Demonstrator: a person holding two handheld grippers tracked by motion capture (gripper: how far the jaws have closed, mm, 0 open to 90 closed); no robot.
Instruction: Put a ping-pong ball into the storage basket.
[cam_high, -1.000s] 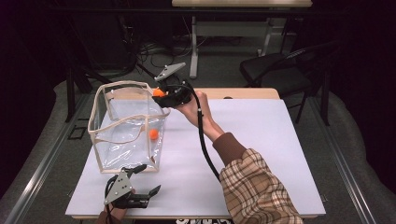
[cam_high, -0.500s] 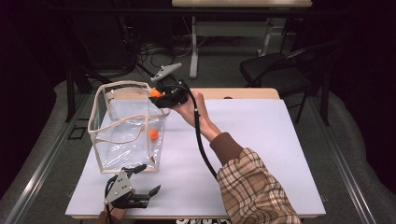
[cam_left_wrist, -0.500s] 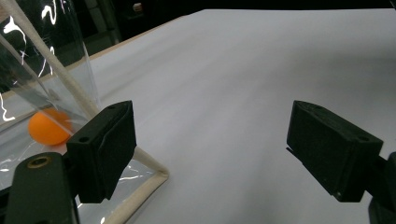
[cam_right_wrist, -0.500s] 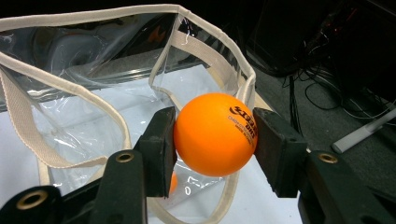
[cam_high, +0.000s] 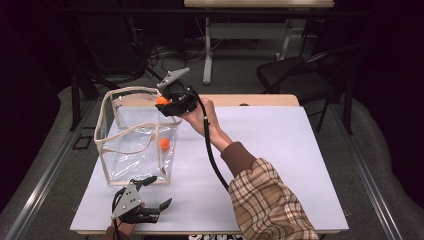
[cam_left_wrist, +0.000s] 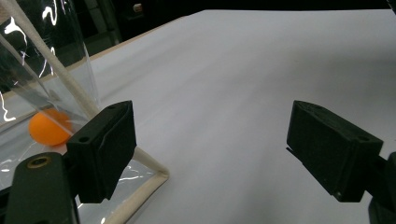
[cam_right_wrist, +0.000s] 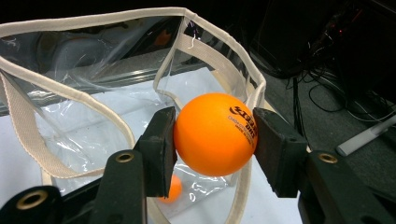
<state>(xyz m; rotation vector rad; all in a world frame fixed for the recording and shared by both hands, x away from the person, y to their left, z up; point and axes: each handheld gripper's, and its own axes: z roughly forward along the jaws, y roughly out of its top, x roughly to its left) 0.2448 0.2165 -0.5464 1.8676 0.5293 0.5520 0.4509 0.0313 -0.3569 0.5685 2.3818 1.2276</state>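
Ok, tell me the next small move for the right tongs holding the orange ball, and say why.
Probably carry it a little further over the bag's opening, then open. The right tongs are shut on the orange ball right at the clear bag's cream rim, so letting go here might bounce it off the edge. Another orange ball already lies inside. The left tongs rest open on the table.

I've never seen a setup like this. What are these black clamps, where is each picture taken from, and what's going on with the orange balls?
A person holds a hand-operated gripper in each hand. The high view looks down on a white table. Each gripper view looks along that gripper's own fingers. The right gripper is shut on an orange ball at the rim of a clear bag. A second ball lies inside the bag. The left gripper is open, holding nothing, low over the table beside the bag's corner.
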